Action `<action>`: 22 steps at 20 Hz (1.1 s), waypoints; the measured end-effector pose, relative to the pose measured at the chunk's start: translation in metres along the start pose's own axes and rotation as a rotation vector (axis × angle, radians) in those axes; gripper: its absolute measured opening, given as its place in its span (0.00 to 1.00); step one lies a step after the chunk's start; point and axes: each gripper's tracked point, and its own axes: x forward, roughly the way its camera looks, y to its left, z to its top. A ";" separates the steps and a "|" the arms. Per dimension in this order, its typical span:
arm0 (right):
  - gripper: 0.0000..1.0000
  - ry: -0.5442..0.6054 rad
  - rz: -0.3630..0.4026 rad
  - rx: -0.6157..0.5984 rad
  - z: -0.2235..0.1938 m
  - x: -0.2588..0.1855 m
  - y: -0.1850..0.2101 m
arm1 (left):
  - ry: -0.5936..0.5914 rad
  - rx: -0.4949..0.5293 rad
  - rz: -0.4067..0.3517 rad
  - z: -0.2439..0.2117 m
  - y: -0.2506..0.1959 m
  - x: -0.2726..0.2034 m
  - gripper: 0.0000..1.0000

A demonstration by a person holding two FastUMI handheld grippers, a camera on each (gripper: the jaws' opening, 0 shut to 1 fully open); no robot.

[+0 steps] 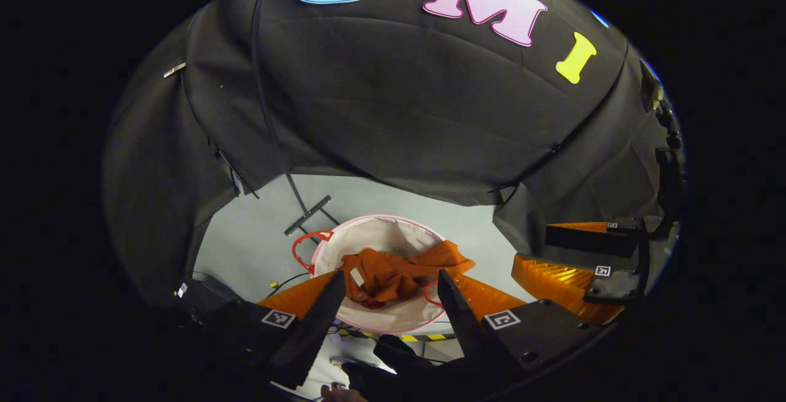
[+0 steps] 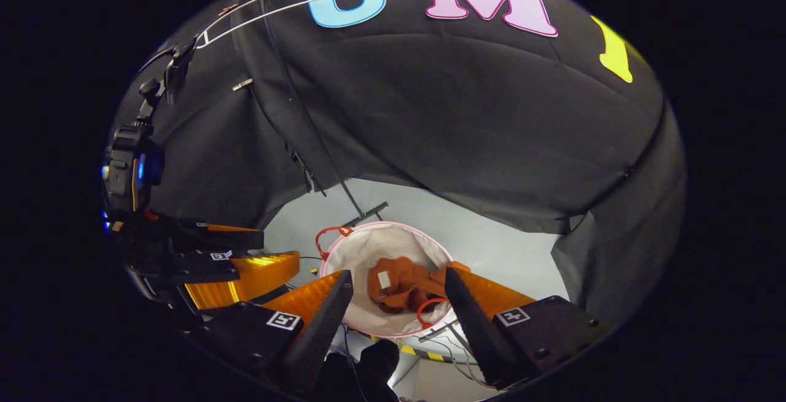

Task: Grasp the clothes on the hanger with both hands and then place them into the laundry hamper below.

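Note:
An orange garment (image 1: 393, 274) lies crumpled inside the round white laundry hamper (image 1: 393, 230) with a pink rim and red handles, one sleeve draped over the right rim. My left gripper (image 1: 390, 294) hovers above the hamper, open, with nothing between its fingers. The right gripper (image 1: 602, 261) appears at the right edge of the left gripper view. In the right gripper view the garment (image 2: 402, 285) rests in the hamper (image 2: 381, 245), and my right gripper (image 2: 398, 296) hangs open and empty above it. A bare white wire hanger (image 2: 270, 6) hangs at the upper left there, and the left gripper (image 2: 209, 261) sits at the left.
The hamper stands on a pale grey floor (image 1: 258, 236), beside a black stand pole (image 1: 276, 144) with a cross foot. Black cloth walls surround the space. Yellow-black tape (image 1: 430, 336) and cables lie on the floor near the hamper's front.

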 end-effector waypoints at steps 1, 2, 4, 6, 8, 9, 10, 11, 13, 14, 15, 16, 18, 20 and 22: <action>0.99 0.000 0.002 0.000 -0.002 -0.002 0.002 | -0.003 -0.001 -0.001 0.000 0.001 -0.003 0.95; 0.99 0.003 -0.002 -0.009 -0.002 -0.003 0.003 | -0.006 -0.002 -0.002 -0.002 0.002 -0.006 0.92; 0.99 0.009 -0.014 -0.037 -0.006 -0.004 0.005 | -0.016 -0.009 -0.008 -0.003 0.003 -0.009 0.95; 0.99 0.008 -0.011 -0.047 -0.009 -0.005 0.009 | -0.024 -0.014 -0.017 -0.005 0.003 -0.015 0.96; 0.99 0.002 -0.005 -0.050 -0.011 -0.011 0.015 | -0.036 -0.012 -0.022 -0.009 0.005 -0.022 0.96; 0.99 -0.001 -0.006 -0.053 -0.012 -0.013 0.018 | -0.041 -0.011 -0.022 -0.010 0.006 -0.026 0.96; 0.99 -0.004 -0.007 -0.056 -0.014 -0.016 0.021 | -0.048 -0.009 -0.024 -0.013 0.006 -0.031 0.96; 0.99 -0.010 -0.010 -0.057 -0.015 -0.020 0.023 | -0.055 -0.007 -0.029 -0.015 0.006 -0.036 0.92; 0.99 -0.024 -0.021 -0.059 -0.018 -0.031 0.027 | -0.073 -0.004 -0.038 -0.020 0.008 -0.048 0.95; 0.99 -0.031 -0.027 -0.059 -0.020 -0.036 0.029 | -0.083 -0.003 -0.043 -0.022 0.009 -0.055 0.95; 0.99 -0.039 -0.034 -0.058 -0.024 -0.042 0.033 | -0.094 -0.002 -0.046 -0.025 0.010 -0.061 0.95; 0.99 -0.047 -0.039 -0.054 -0.027 -0.049 0.036 | -0.105 -0.001 -0.047 -0.029 0.011 -0.068 0.95; 0.99 -0.062 -0.054 -0.043 -0.035 -0.064 0.044 | -0.123 0.007 -0.059 -0.038 0.013 -0.084 0.96; 0.99 -0.087 -0.070 -0.030 -0.044 -0.081 0.056 | -0.149 0.022 -0.076 -0.046 0.014 -0.104 0.95; 0.99 -0.112 -0.087 -0.020 -0.051 -0.101 0.070 | -0.186 0.045 -0.105 -0.054 0.015 -0.130 0.96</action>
